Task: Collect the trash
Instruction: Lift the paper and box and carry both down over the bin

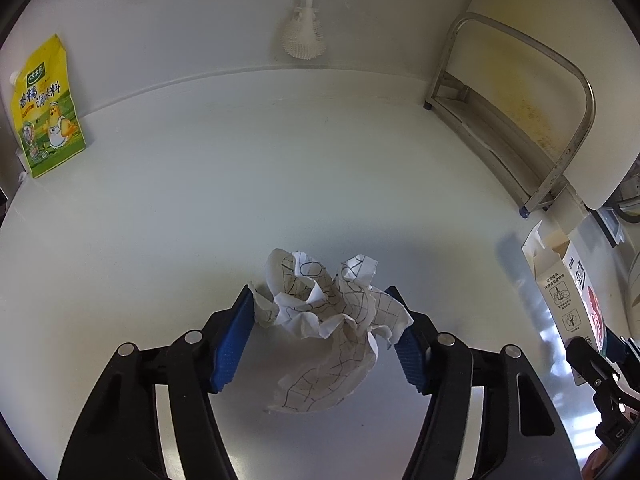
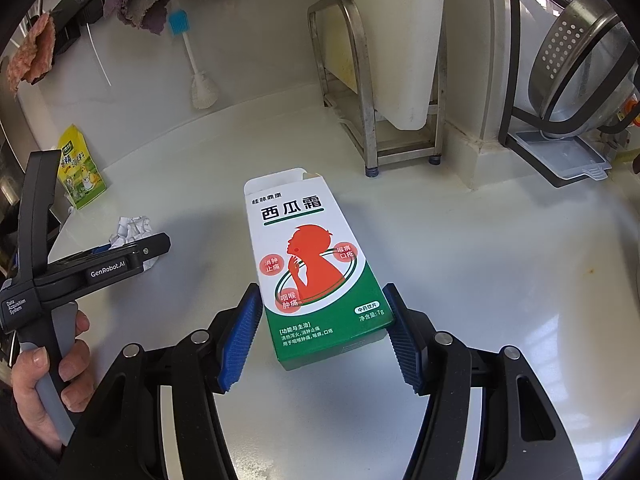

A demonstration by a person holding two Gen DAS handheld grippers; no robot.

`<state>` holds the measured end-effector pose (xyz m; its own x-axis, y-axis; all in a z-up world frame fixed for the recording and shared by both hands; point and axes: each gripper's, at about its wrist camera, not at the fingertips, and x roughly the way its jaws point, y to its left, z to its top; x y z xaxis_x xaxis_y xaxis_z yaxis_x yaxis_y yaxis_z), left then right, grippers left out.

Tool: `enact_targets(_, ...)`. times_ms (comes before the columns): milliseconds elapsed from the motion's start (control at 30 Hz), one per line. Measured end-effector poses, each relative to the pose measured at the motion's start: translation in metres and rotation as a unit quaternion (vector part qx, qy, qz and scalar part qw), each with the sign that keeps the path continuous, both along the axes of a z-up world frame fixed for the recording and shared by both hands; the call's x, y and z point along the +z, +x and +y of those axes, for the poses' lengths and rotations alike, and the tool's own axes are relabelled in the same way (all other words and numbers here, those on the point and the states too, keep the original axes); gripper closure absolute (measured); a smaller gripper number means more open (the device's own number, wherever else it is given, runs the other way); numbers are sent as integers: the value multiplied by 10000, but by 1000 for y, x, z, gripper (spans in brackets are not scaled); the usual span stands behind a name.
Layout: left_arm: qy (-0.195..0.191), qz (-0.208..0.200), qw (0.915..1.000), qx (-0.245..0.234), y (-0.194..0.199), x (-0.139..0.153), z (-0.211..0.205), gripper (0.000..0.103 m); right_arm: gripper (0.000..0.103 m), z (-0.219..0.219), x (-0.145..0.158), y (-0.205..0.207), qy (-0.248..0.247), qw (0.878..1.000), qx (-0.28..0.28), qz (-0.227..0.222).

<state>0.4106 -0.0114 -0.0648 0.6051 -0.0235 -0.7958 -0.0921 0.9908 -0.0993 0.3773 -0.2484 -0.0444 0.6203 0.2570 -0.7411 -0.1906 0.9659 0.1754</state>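
A crumpled sheet of white paper with a pen-drawn grid point(image 1: 328, 312) lies on the white counter point(image 1: 280, 168). My left gripper point(image 1: 320, 294) is closed around it, both blue pads touching its sides. The same paper point(image 2: 134, 226) shows past the left gripper's body point(image 2: 120, 260) in the right wrist view. A white, green and red medicine box point(image 2: 316, 272), its top flap open, sits between the pads of my right gripper point(image 2: 322, 292), which is shut on its lower end. The box point(image 1: 568, 280) also shows at the right edge of the left wrist view.
A yellow seasoning pouch point(image 1: 48, 108) leans at the back left. A white brush point(image 1: 302, 36) hangs on the wall. A steel rack point(image 2: 360, 92) holding a white board stands at the back right, with a metal colander point(image 2: 580, 52) on a drainer beyond. A person's hand point(image 2: 40, 368) grips the left handle.
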Motion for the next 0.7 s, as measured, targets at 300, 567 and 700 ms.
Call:
enact_targets(300,-3,-107,9999,0,-6,5,2,48,44,1,-1,1,-43,10000,37,-2)
enact_targets(567,244,-530,9983,34,-22,22,1,49,44,4,-3,-2,-115,9999,44,-22)
enact_targets(700,386,-726,9966,15,-34,30,-2,49,44,2,-1,-8,-89,9999,1,-90)
